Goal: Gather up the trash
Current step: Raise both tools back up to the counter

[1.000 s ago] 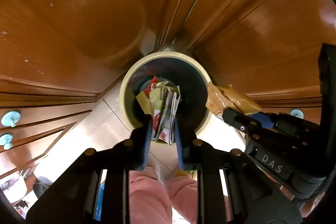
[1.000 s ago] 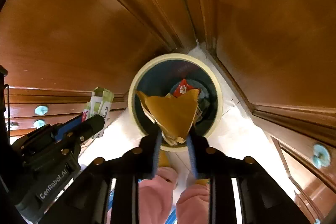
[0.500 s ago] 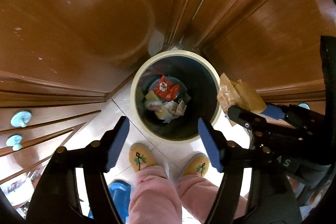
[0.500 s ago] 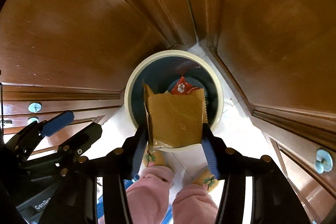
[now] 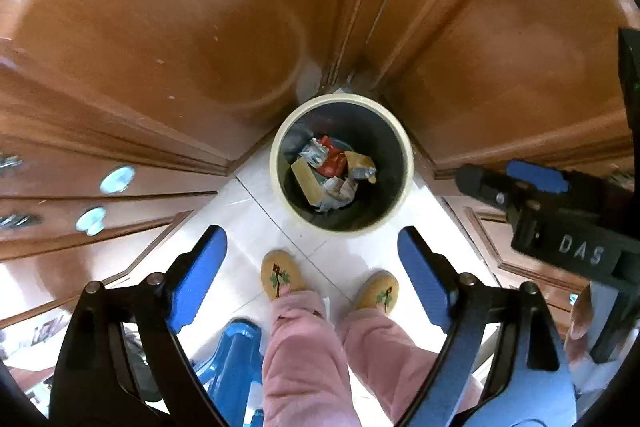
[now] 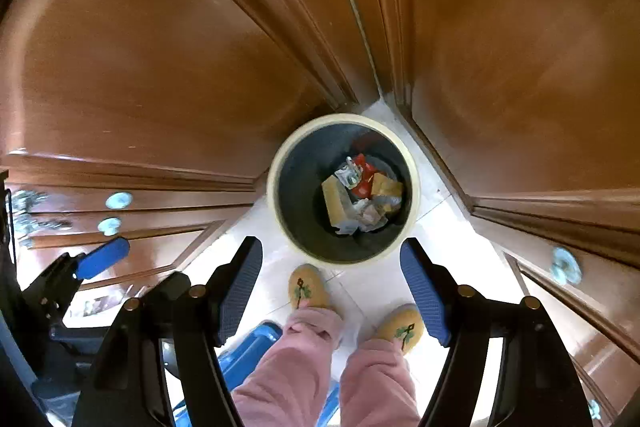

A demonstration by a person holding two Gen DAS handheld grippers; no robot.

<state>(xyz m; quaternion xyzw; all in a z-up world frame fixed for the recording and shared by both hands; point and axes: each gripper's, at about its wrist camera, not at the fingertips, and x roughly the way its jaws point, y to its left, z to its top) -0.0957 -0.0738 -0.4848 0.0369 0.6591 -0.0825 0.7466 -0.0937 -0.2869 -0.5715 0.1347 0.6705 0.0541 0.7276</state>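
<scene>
We hold the left gripper with its blue pads spread wide and nothing between them; it touches nothing. On the left of its view, wooden drawer fronts with pale knobs run toward the corner. Between the pads we see our own slippers on the white tiled floor, and just beyond them the cream-rimmed bin, tucked into the corner where two wooden cabinet doors meet. The trash lies at its bottom: a red wrapper, tan packets and crumpled paper. To the right hangs the right gripper, likewise spread wide and empty, well above the rim. In its view the bin sits straight ahead with the trash inside. The cabinets hem the bin on both sides; open floor lies only on our side of it.
</scene>
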